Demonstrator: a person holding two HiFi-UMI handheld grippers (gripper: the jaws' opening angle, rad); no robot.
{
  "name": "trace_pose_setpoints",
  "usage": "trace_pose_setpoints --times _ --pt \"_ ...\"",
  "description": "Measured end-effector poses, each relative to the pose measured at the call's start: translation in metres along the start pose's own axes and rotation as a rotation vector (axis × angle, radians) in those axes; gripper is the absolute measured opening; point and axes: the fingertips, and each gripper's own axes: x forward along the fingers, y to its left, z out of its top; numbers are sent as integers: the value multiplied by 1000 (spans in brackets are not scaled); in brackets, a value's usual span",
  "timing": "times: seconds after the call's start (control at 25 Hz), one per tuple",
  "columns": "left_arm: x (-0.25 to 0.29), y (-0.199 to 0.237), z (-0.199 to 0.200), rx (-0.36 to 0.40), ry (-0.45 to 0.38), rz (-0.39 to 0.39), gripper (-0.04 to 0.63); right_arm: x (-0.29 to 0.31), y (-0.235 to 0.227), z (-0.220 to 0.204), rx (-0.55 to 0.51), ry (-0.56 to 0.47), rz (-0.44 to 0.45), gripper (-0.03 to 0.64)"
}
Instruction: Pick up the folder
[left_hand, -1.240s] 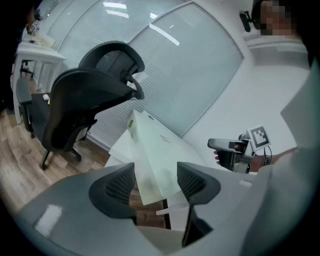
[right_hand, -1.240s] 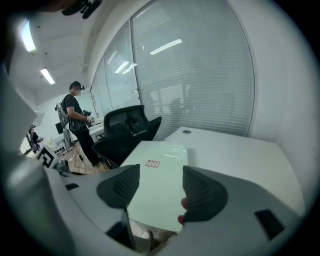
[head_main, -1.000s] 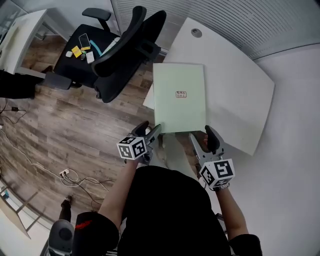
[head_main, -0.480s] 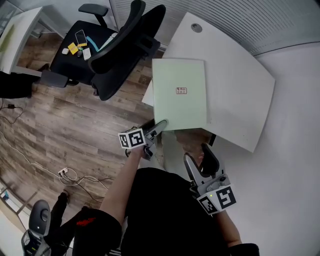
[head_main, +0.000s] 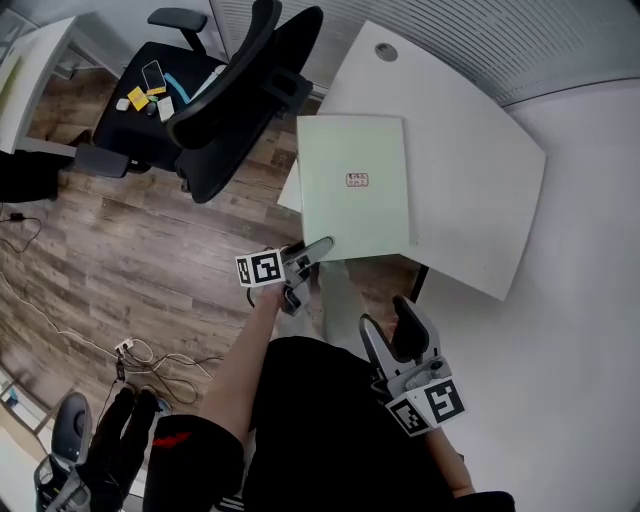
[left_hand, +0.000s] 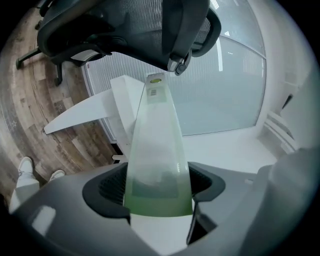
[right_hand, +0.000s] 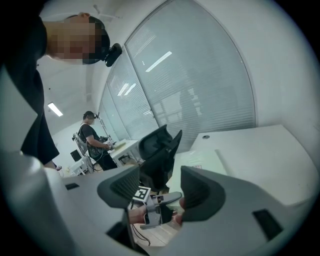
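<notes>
Green folder (head_main: 355, 185) is lying flat on the white desk (head_main: 470, 170), near-left corner hanging off the edge. Left gripper (head_main: 318, 248) is sitting at its 7 o'clock corner, jaws just been opening, now spread wide with the folder's edge between them, not pinching. Right gripper (head_main: 387, 315) is hanging back around 5 o'clock, fingers apart, empty.

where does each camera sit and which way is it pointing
Head view: on the person's head, looking down at the folder on the table; torso, arms, left gripper and right gripper show.
Left gripper view: on the left gripper, along its jaws, just opening with the folder between them, towards the chair.
Right gripper view: on the right gripper, through open empty jaws towards the chair.
Shared: head and right gripper views both show the left gripper at the folder.
</notes>
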Motion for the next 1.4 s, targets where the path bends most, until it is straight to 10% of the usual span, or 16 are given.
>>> trace_pose_setpoints --times 0.8,1.4 --pt "-8 -18 -9 -95 40 -43 282 7 -2 3 31 -14 8 245" --pt "-19 -87 -36 50 115 -85 281 -7 3 21 16 -78 -16 245"
